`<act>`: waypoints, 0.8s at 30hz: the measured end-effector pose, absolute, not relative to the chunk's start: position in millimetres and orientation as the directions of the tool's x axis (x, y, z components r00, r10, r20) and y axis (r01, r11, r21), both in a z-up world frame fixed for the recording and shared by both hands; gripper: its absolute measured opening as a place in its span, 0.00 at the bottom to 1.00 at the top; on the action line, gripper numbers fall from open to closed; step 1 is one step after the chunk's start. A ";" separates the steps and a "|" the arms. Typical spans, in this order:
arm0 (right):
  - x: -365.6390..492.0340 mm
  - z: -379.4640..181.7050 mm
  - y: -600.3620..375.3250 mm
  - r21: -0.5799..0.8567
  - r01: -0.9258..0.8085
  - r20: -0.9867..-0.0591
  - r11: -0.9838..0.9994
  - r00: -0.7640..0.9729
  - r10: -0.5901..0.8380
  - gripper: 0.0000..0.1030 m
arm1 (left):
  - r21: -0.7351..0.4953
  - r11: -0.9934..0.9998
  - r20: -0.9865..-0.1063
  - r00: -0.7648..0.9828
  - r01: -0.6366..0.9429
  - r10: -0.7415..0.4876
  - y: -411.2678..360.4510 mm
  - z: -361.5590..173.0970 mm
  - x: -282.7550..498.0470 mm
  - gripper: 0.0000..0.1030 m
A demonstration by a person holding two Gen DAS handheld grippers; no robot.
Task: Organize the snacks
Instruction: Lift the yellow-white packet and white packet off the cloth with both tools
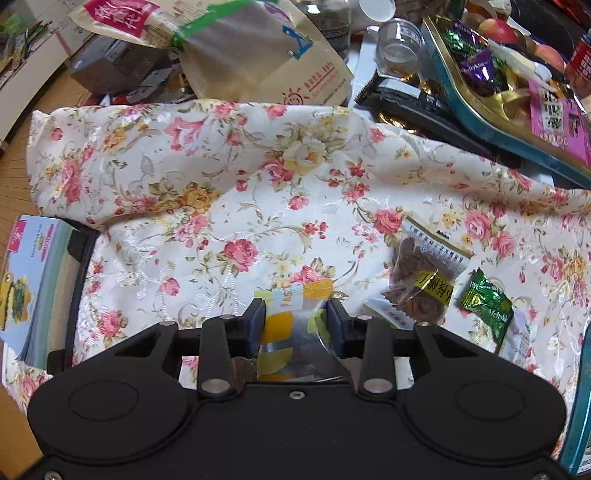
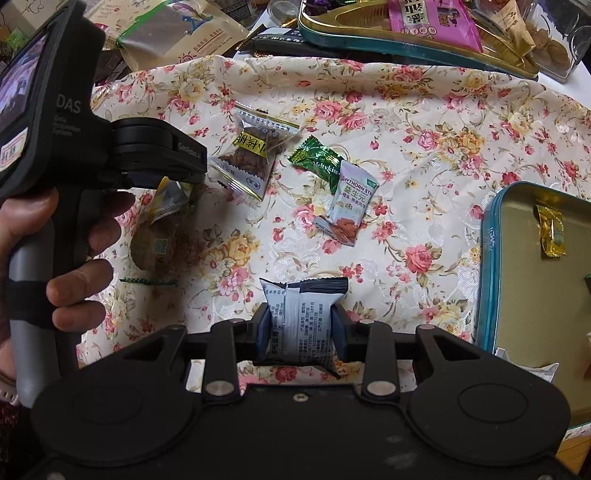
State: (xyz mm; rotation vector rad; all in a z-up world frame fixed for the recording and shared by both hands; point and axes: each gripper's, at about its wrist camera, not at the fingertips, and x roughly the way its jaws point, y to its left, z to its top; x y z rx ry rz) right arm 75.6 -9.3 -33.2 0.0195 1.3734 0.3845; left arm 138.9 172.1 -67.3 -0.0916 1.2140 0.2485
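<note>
My left gripper (image 1: 295, 317) is shut on a clear snack packet with yellow patches (image 1: 284, 321), held above the floral cloth (image 1: 221, 184). It shows in the right wrist view (image 2: 170, 199) under the left gripper body (image 2: 147, 151). My right gripper (image 2: 301, 328) is shut on a grey and dark blue snack packet (image 2: 304, 314). On the cloth lie a walnut snack packet (image 2: 251, 151), a green candy (image 2: 317, 162) and a hawthorn stick packet (image 2: 349, 201). These packets also show in the left wrist view (image 1: 424, 277).
A teal tin (image 2: 491, 266) with a gold candy (image 2: 550, 230) stands at the right. A teal heart-shaped tin (image 2: 369, 35) full of snacks, a large paper bag (image 1: 266, 51), a glass jar (image 1: 399, 44) and boxes crowd the back. A blue box (image 1: 33, 277) lies left.
</note>
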 end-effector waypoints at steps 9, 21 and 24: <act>75.5 -20.2 -11.4 0.244 -0.250 -0.939 0.937 0.180 0.292 0.35 | 0.036 0.954 -0.913 0.378 -0.297 0.152 170.3 -15.6 120.6 0.43; 70.7 -2.3 -21.5 0.242 -0.239 -0.924 0.940 0.239 0.298 0.35 | 0.078 0.960 -0.867 0.458 -0.268 0.198 149.9 34.1 92.5 0.44; 70.6 1.5 -25.0 0.240 -0.232 -0.921 0.943 0.254 0.297 0.35 | 0.075 0.964 -0.860 0.472 -0.256 0.193 144.1 41.4 86.6 0.44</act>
